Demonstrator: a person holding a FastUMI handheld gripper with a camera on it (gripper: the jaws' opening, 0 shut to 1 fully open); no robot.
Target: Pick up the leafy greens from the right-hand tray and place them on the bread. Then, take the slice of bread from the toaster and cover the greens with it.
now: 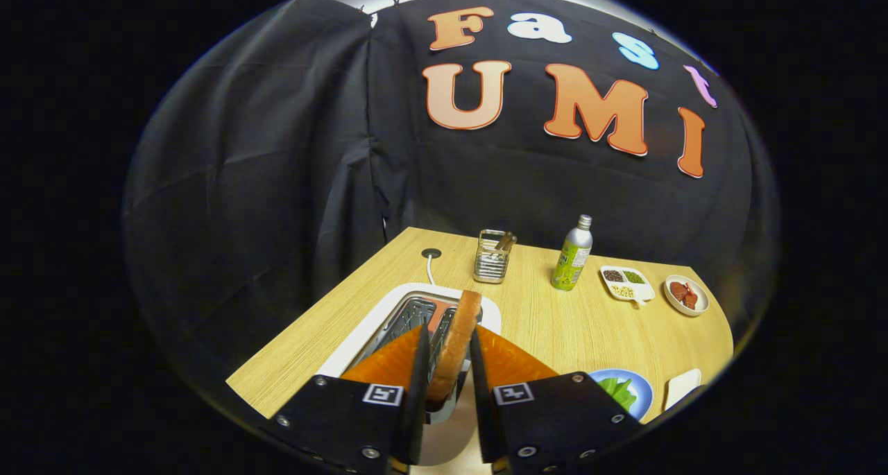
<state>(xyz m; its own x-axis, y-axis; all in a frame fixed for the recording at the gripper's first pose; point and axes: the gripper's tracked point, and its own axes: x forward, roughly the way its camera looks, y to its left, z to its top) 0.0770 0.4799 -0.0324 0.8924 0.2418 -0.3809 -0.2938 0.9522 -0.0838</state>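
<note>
Table (pixel 555 322): wooden, carrying all items.
Toaster (pixel 388 322): white, directly beneath the fingers.
Gripper (pixel 447 350): pitched downward over the toaster slot; fingers pinching the bread slice on both faces.
Bread slice (pixel 459 340): upright, edge-on, standing in the slot.
Blue plate (pixel 642 392): 4 o'clock from the fingers, holding leafy greens (pixel 617 392).

Matt wood-grain table (pixel 555 322), seemingly metal bottle (pixel 573 254)

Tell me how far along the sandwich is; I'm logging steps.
Looks done: the leafy greens lie on the blue plate; whether bread is beneath them cannot be told. In hand: the gripper has its fingers on either side of the bread slice standing in the toaster. Left: lift the slice and cover the greens.
</note>
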